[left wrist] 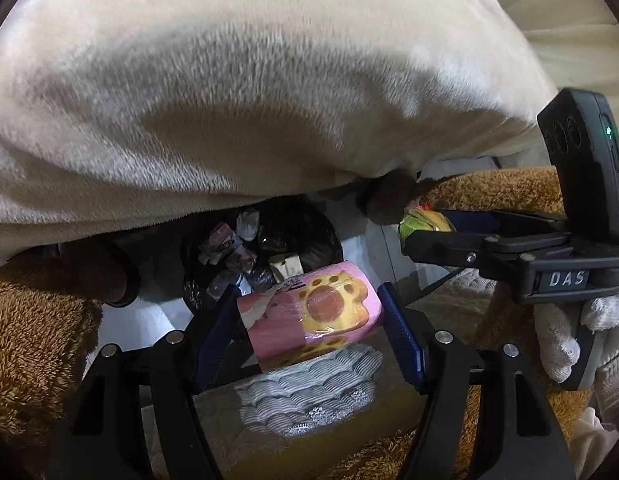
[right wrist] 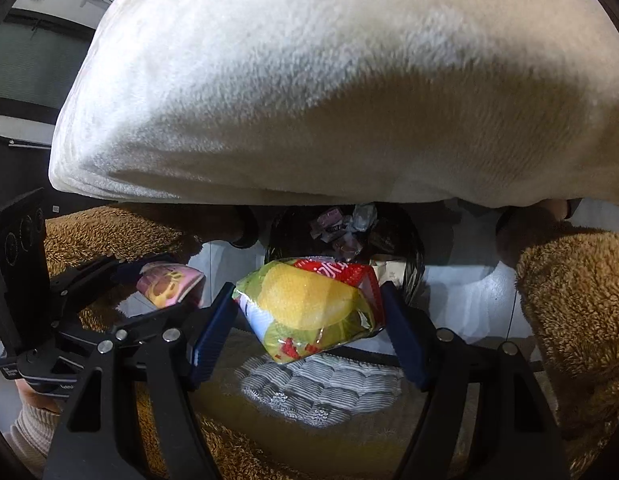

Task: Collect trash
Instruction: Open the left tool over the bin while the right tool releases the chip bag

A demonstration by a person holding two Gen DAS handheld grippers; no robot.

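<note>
Clamping a glossy pink snack packet (left wrist: 309, 312) printed with paw-shaped cakes between ribbed blue pads (left wrist: 401, 340): left gripper (left wrist: 309, 320). Pinching a crinkly green-and-yellow snack bag (right wrist: 309, 308) with a red corner between matching pads: right gripper (right wrist: 309, 316). Hanging just above a round bin (left wrist: 309, 220) lined with black plastic, several crumpled wrappers (left wrist: 233, 248) lying inside. Flanking both sides: two fuzzy brown fleece legs (right wrist: 573, 300). Bulging overhead: one cream plush garment (left wrist: 229, 100). Gripping the right handle: a white knit glove (left wrist: 561, 344).
</note>
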